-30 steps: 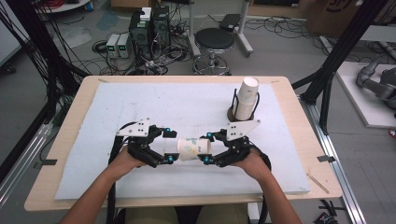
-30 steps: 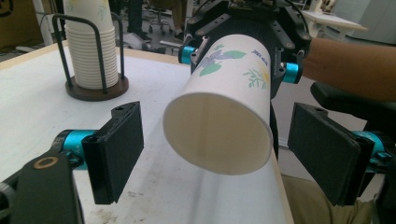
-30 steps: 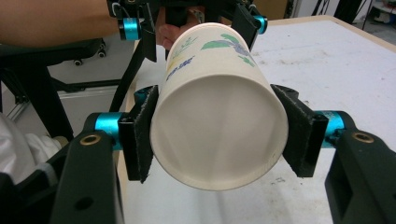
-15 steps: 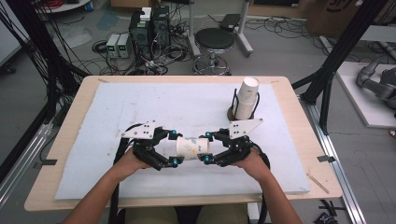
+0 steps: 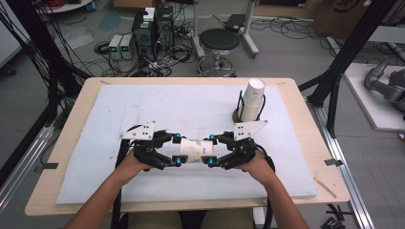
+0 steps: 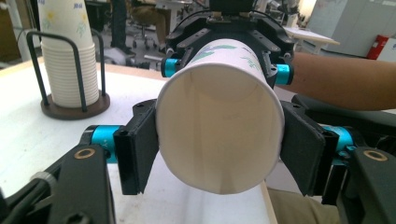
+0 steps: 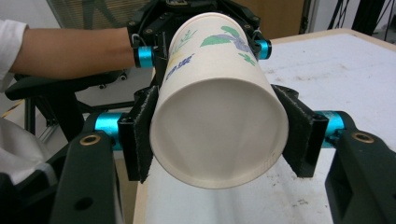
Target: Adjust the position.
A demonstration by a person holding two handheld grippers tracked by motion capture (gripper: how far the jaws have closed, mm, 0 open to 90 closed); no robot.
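A white paper cup [image 5: 195, 150] with green and purple print lies on its side in mid-air above the white mat [image 5: 143, 105], held from both ends. My left gripper [image 5: 177, 149] is shut on its open mouth end [image 6: 219, 121], one jaw on each side of the rim. My right gripper [image 5: 208, 150] is shut on the base end [image 7: 219, 130]. Each gripper view shows the other gripper behind the cup: the right gripper [image 6: 225, 70] and the left gripper [image 7: 201, 49]. Whether this is one cup or nested cups cannot be told.
A stack of matching paper cups [image 5: 251, 100] stands in a black wire holder [image 6: 74, 109] at the back right of the mat. The mat covers a wooden table [image 5: 305, 143]. A stool [image 5: 218, 40] and electronics sit on the floor beyond.
My left gripper has shifted slightly to the right, towards the right gripper, so less of the cup shows between them. Both grippers stay shut on it.
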